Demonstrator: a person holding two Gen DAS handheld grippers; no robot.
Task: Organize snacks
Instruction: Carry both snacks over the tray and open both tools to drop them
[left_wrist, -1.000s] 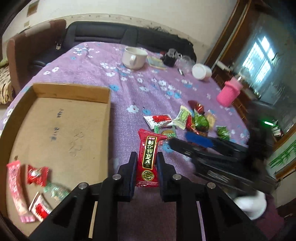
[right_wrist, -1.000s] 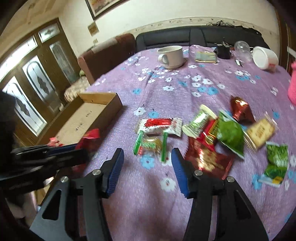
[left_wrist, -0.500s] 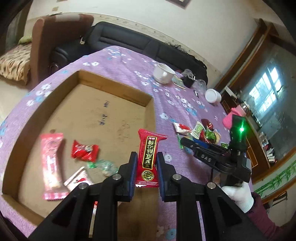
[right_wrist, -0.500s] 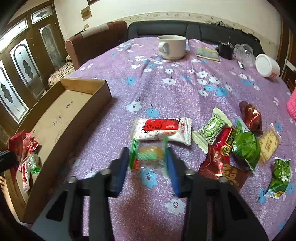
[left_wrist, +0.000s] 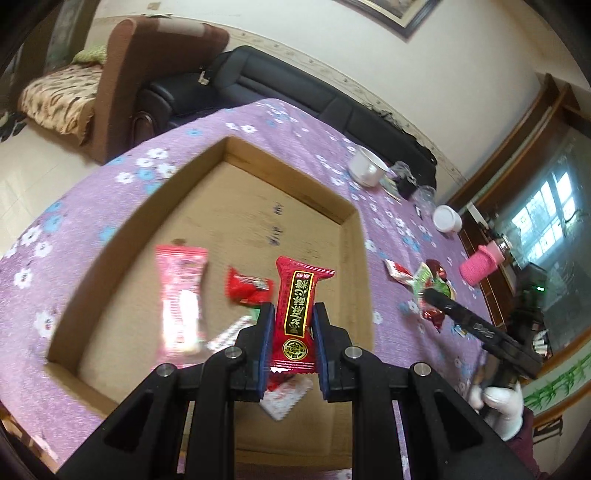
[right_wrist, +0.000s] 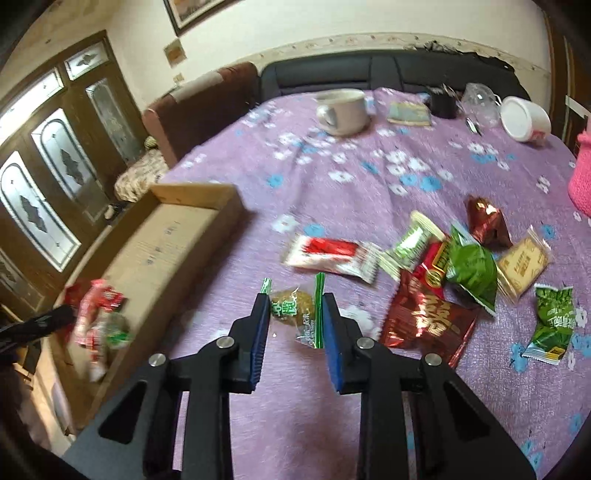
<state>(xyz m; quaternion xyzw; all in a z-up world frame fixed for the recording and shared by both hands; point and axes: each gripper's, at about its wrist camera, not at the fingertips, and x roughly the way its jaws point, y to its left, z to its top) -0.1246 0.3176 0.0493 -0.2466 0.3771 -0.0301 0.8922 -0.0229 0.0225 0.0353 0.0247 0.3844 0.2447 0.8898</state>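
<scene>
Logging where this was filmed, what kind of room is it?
Probably a home living or dining room: a black sofa behind a table with a flowered purple cloth, and a mug on it.

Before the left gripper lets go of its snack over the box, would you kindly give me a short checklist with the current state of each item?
1. Left gripper clamped on the red snack packet: ok.
2. Packet above the cardboard box floor, inside its walls: ok.
3. Landing spot bare: not ok, other wrappers lie right below.
4. Right gripper outside the box: ok.
5. Right gripper's hold on the clear-wrapped green candy: cannot tell whether lifted.
</scene>
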